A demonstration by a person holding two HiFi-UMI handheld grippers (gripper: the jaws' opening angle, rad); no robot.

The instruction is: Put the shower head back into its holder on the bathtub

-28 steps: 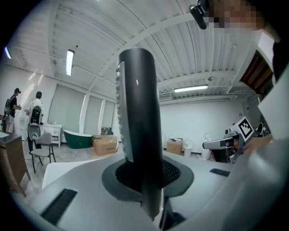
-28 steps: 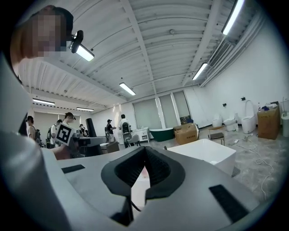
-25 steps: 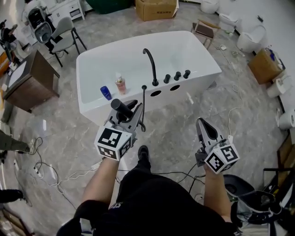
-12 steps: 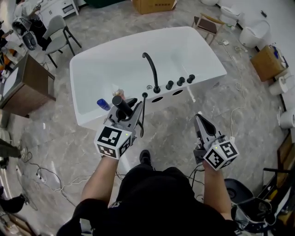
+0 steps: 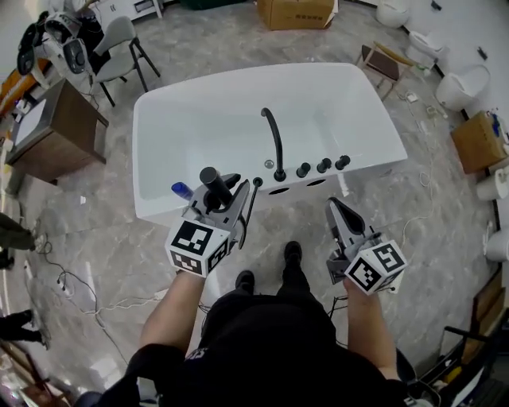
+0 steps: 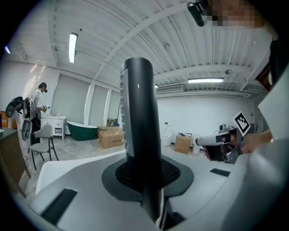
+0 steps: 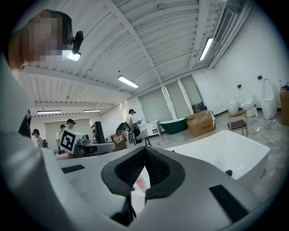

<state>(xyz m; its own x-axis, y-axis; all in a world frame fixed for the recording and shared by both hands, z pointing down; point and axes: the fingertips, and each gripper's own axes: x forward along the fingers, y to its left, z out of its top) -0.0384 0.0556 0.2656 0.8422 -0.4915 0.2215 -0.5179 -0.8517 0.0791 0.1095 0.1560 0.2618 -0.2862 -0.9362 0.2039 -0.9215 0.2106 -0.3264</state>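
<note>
A grey marble-look floor (image 5: 95, 215) fills the showroom, with thin cables (image 5: 87, 294) strewn across it at the left. A white tub (image 5: 199, 111) stands in the middle. A wooden desk (image 5: 52, 139) sits off its left end, with a grey chair (image 5: 121, 38) behind that and a cardboard box (image 5: 296, 11) at the far side.

A black arched faucet (image 5: 274, 139) rises from the tub's near rim, with three black knobs (image 5: 323, 165) to its right and two dark oval openings just below. The left gripper (image 5: 219, 199) is clamped on the black shower head (image 5: 211, 183), held upright at the near rim, its hose (image 5: 250, 208) hanging beside. The right gripper (image 5: 338, 213) has its jaws together on nothing, over the floor before the rim. A small blue bottle (image 5: 181, 190) rests on the rim's left part.
</note>
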